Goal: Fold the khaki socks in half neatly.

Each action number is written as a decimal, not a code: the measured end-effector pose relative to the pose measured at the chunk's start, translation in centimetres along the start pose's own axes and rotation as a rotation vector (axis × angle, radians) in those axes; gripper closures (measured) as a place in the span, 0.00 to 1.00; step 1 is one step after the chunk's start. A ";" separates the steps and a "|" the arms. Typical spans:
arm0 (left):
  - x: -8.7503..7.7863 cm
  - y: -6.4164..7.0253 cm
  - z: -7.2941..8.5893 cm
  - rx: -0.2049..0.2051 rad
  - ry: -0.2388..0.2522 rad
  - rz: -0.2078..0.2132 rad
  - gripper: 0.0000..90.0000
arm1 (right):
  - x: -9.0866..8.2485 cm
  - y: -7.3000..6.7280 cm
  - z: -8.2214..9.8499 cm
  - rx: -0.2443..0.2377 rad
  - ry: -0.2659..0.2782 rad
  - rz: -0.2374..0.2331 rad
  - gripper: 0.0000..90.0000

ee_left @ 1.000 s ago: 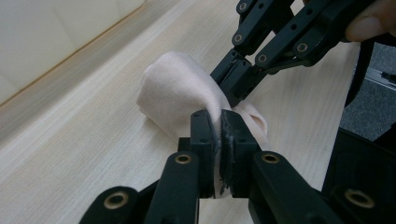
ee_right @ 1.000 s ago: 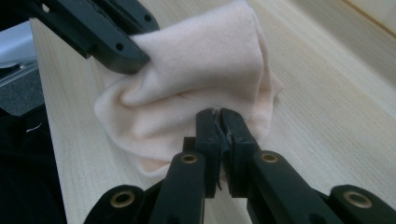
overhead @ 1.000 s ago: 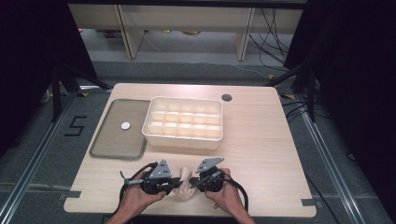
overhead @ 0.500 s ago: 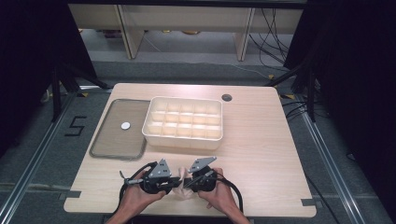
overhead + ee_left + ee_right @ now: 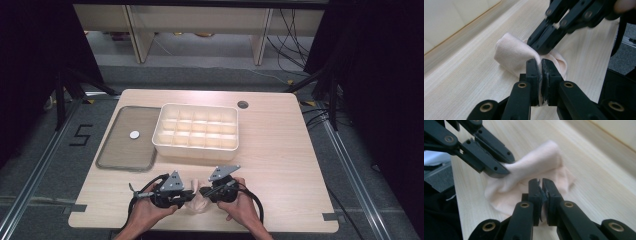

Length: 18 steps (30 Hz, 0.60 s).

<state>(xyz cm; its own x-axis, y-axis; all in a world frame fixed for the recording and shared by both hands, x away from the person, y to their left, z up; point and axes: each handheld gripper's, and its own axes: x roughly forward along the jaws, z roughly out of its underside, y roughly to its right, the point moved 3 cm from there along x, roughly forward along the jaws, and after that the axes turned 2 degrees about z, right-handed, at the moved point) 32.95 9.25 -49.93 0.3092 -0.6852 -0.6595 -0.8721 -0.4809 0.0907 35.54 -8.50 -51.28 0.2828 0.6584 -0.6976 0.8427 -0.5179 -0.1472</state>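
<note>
A small pale pink cloth (image 5: 198, 204) lies bunched on the wooden table (image 5: 285, 170) near its front edge, between the person's two hands. My left gripper (image 5: 189, 197) is shut on one side of it and my right gripper (image 5: 206, 192) on the other, tips nearly meeting. In the left gripper view my jaws (image 5: 541, 67) pinch a fold of the cloth (image 5: 511, 53), while the right gripper (image 5: 541, 48) bites it from above. In the right gripper view my jaws (image 5: 541, 186) clamp the cloth (image 5: 541, 157), and the left gripper (image 5: 505, 171) holds its raised fold.
A white compartment box (image 5: 195, 151) stands mid-table just behind the hands. To its left lies a flat grey tray (image 5: 117, 157) with a small white disc (image 5: 134, 134) on it. A round cable hole (image 5: 243, 104) sits at the back of the table.
The right gripper edged left toward the left one, then back a little, still on the cloth. The left gripper stayed put.
</note>
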 end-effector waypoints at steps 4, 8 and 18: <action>0.2 0.2 -0.1 0.008 0.001 -0.001 0.93 | -1.3 0.4 0.5 0.012 0.000 0.025 0.95; 0.5 0.4 -0.2 0.054 -0.021 -0.016 0.93 | -0.7 0.6 1.1 0.028 -0.042 0.019 0.95; 2.1 1.9 -0.7 0.127 -0.056 0.021 0.93 | -0.3 1.0 1.2 0.032 -0.045 0.024 0.94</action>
<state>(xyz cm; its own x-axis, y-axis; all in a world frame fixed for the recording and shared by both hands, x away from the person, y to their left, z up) 32.20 6.52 -50.69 0.2720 -0.6612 -0.6991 -0.9202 -0.3912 0.0119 35.77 -9.84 -52.09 0.2809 0.6211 -0.7317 0.8207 -0.5506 -0.1522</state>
